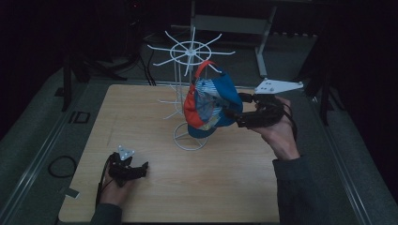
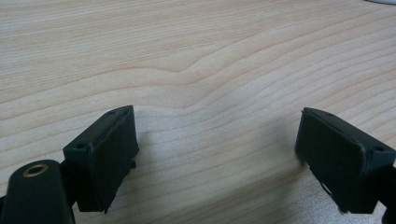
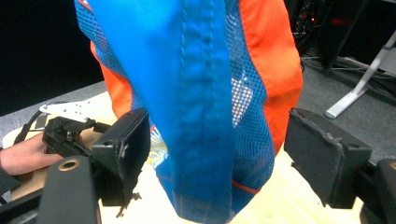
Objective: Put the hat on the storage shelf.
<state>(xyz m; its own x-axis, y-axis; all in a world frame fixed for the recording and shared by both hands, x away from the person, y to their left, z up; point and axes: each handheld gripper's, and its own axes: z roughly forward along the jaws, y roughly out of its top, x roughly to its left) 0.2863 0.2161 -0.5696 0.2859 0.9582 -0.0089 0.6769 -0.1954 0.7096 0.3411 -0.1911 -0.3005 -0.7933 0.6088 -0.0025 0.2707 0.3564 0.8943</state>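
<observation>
While my left gripper (image 1: pixel 141 167) rests open on the pale wooden table (image 1: pixel 211 187) at lower left, my right gripper (image 3: pixel 217 144), jaws spread, straddles the blue-and-orange mesh cap (image 1: pixel 211 101) hanging at centre on the white wire rack (image 1: pixel 190 89).

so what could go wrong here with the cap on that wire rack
The right gripper stands open around the blue and orange cap, so the cap may hang from the white wire rack alone and could slip off. A pull on the cap might tip the light rack, since the left gripper rests open on the table, not bracing the base.
</observation>
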